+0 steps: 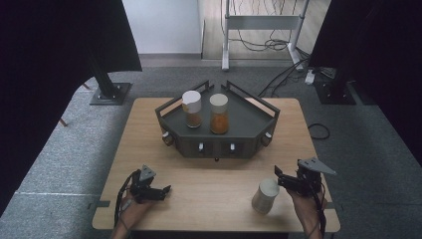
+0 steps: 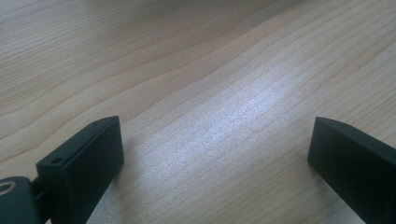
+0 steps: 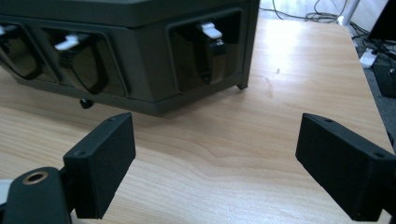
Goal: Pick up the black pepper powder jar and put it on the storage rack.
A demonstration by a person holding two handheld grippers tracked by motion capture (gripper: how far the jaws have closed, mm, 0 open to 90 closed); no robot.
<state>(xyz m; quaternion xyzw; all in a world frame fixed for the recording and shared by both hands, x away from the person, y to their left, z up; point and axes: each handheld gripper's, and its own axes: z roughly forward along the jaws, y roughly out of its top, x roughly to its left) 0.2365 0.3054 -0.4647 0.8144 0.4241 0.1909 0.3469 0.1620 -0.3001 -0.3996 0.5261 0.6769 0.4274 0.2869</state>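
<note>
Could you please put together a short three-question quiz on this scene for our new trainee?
1. How many jars stand on the dark rack?
2. True or false: the right claw is closed on the white-lidded jar on the table.
3. Which claw is nearer that jar: A) the left claw, B) the right claw?

Key:
1. Two, the white-lidded spice jar and the orange spice jar.
2. False; its jaws stand open with nothing between them, beside the jar.
3. B.
</note>
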